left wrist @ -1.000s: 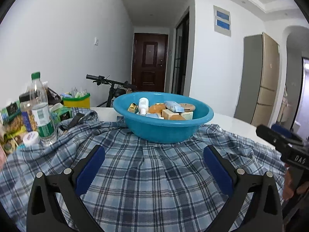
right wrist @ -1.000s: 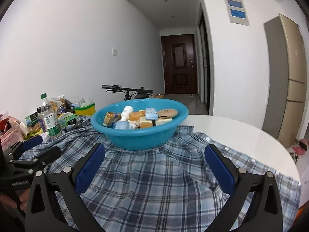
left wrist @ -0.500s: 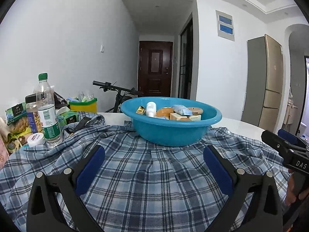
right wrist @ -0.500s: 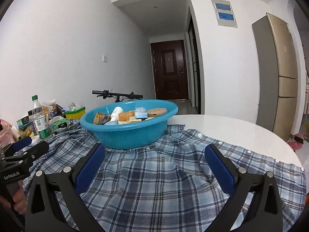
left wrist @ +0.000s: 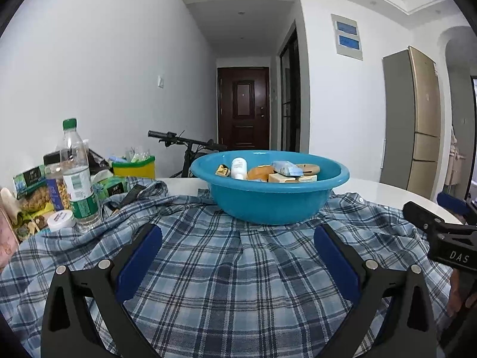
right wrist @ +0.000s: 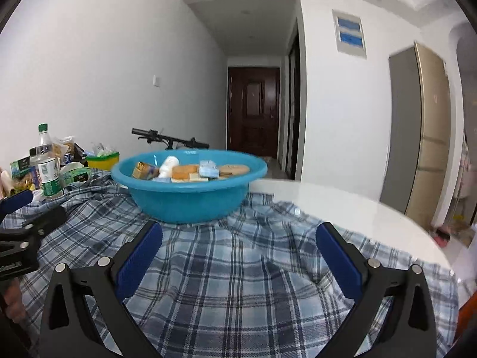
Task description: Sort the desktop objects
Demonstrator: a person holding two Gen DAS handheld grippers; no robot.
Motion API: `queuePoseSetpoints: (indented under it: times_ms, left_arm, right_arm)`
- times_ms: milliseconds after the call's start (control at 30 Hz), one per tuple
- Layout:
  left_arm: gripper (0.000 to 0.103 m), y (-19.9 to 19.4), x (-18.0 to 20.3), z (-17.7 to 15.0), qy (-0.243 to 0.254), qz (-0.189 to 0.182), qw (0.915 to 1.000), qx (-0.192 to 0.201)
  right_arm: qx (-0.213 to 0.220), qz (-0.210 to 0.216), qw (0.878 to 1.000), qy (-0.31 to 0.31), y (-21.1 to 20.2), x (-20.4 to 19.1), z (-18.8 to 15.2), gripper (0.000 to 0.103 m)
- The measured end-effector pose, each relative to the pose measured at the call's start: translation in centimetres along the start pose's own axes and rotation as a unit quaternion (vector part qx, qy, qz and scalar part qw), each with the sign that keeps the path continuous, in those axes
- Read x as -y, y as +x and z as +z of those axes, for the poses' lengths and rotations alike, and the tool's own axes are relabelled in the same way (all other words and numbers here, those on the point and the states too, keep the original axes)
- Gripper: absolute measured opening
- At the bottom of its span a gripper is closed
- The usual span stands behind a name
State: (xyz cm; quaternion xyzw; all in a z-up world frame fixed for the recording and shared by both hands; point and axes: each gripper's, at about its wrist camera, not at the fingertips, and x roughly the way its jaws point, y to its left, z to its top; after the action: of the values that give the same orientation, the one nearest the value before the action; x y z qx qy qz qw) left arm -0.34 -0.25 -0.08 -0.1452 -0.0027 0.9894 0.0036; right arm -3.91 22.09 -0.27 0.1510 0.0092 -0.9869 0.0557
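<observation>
A lived-in home

A hallway ran to a dark front door [left wrist: 243,107]; a bicycle [left wrist: 184,144] leaned by the wall, a refrigerator [left wrist: 416,119] stood right.

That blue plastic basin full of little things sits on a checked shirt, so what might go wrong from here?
1. The round blue plastic basin rests on the blue checked shirt; tugging the cloth could tip or drag it.
2. The clear plastic water bottle with a green cap stands upright at the shirt's edge and might topple.
3. Both open grippers, left and right, hover close together and could collide.
</observation>
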Motion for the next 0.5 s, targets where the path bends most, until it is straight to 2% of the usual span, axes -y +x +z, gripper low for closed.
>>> queuePoseSetpoints:
  times_ms: [500]
  left_arm:
    - [0.103, -0.18, -0.23, 0.00, -0.003, 0.002, 1.0000, 0.000]
  right_arm:
    - [-0.005, -0.004, 1.000, -0.005, 0.10, -0.33, -0.12, 0.103]
